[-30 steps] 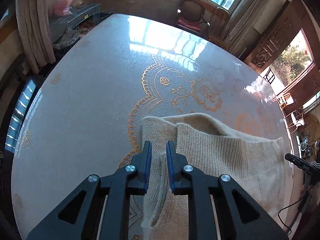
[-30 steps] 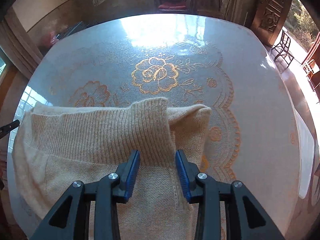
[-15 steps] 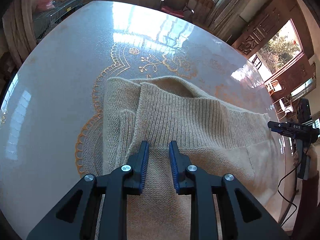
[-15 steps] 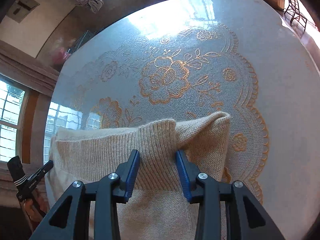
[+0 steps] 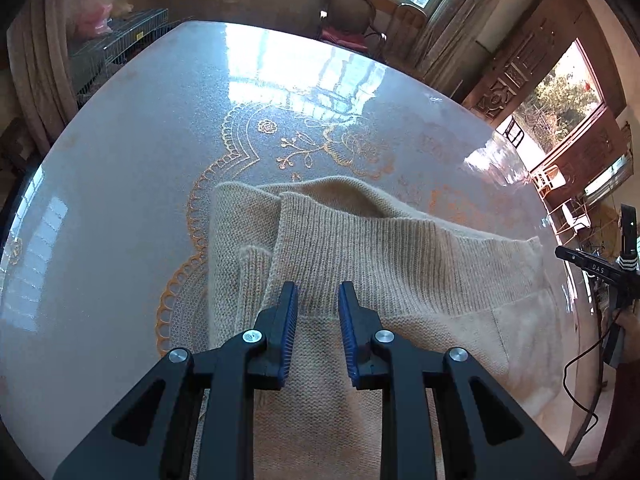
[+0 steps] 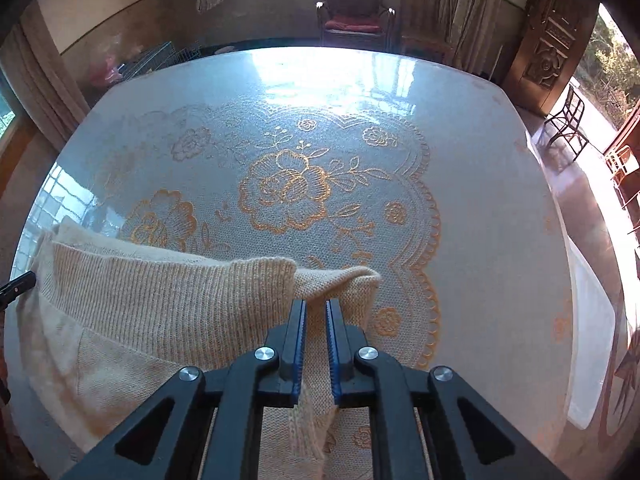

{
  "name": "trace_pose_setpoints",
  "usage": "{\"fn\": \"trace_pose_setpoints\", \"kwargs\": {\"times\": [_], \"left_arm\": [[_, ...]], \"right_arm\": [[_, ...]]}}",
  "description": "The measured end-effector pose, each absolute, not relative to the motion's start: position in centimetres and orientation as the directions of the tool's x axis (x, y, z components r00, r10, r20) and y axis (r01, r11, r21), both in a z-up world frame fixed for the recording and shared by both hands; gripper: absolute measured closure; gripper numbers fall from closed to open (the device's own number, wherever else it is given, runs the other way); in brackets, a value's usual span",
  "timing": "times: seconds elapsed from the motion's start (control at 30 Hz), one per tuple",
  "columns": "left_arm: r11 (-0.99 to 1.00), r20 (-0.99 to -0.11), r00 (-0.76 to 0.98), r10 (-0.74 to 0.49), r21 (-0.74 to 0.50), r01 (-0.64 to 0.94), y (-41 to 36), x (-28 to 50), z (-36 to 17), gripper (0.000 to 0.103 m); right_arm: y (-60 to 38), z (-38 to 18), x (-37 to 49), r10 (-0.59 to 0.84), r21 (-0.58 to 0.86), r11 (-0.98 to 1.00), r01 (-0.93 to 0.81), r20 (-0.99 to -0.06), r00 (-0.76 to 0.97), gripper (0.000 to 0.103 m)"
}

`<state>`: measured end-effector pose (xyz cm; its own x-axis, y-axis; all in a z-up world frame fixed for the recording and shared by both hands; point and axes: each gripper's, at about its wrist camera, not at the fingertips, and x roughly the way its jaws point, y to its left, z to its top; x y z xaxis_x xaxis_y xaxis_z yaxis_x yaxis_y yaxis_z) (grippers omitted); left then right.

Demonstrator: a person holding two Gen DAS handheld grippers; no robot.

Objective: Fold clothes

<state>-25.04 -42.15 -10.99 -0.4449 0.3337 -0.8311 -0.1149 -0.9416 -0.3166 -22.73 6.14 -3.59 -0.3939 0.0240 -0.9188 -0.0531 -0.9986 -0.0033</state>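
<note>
The beige knit sweater [image 5: 392, 264] lies folded on the lace-patterned surface [image 5: 120, 184], its near part cut off under both tools. The right view alone shows the right gripper [image 6: 316, 312] with jaws narrow, pinching a fold of knit at the sweater's right edge. The left gripper [image 5: 318, 300] hangs over the ribbed band, jaws moderately apart, gripping nothing; whether they touch the knit is unclear.

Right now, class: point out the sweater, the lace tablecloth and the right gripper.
sweater [image 5: 400, 256], left wrist view, ribbed band.
lace tablecloth [image 6: 284, 192], right wrist view, central gold flower.
right gripper [image 6: 316, 308], right wrist view, between fingertips.
</note>
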Motion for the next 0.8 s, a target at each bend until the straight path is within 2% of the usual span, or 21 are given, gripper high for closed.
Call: {"fn": "trace_pose_setpoints", "kwargs": {"times": [0.07,0.1,0.17,0.33,0.5,0.6,0.67,0.73,0.77,0.8], "left_arm": [[-0.946,-0.831,-0.453,0.322,-0.303,-0.118,-42.3,-24.9,-10.8,0.081],[-0.948,-0.831,-0.458,0.317,-0.296,-0.119,-42.4,-24.8,-10.7,0.081],[-0.943,-0.830,-0.449,0.330,-0.311,-0.119,-42.8,-24.6,-10.8,0.079],[-0.929,-0.822,-0.433,0.370,-0.344,-0.140,-43.0,-24.2,-11.3,0.074],[-0.933,-0.827,-0.432,0.359,-0.329,-0.147,-43.4,-23.9,-11.8,0.074],[-0.941,-0.830,-0.444,0.338,-0.301,-0.153,-42.6,-24.2,-11.4,0.074],[-0.947,-0.830,-0.455,0.322,-0.281,-0.157,-42.2,-24.2,-11.1,0.074],[-0.952,-0.831,-0.466,0.305,-0.260,-0.160,-41.9,-24.2,-10.8,0.074],[-0.955,-0.831,-0.471,0.297,-0.250,-0.161,-41.7,-24.2,-10.7,0.074],[-0.957,-0.830,-0.476,0.289,-0.240,-0.163,-41.5,-24.2,-10.5,0.074]], "right_arm": [[5.8,-3.6,-22.5,-0.090,0.097,-0.995,0.001,-0.926,-0.367,0.085],[5.8,-4.3,-22.7,-0.146,0.155,-0.988,0.002,-0.929,-0.341,0.078],[6.2,-5.1,-23.1,-0.163,0.184,-0.982,-0.034,-0.931,-0.325,0.073],[8.1,-7.0,-23.9,-0.365,0.389,-0.920,-0.042,-0.892,-0.267,0.072],[7.9,-8.3,-23.0,-0.320,0.321,-0.947,0.026,-0.928,-0.188,0.068],[7.2,-9.1,-22.3,-0.386,0.382,-0.922,0.058,-0.908,-0.161,0.066],[6.7,-8.8,-21.8,-0.338,0.334,-0.941,0.054,-0.920,-0.200,0.075],[5.3,-7.8,-21.0,-0.226,0.209,-0.974,0.091,-0.942,-0.249,0.083],[4.3,-7.2,-20.5,-0.125,0.096,-0.988,0.118,-0.952,-0.278,0.090],[3.1,-6.6,-19.8,0.041,-0.093,-0.986,0.141,-0.943,-0.330,0.090]]}}
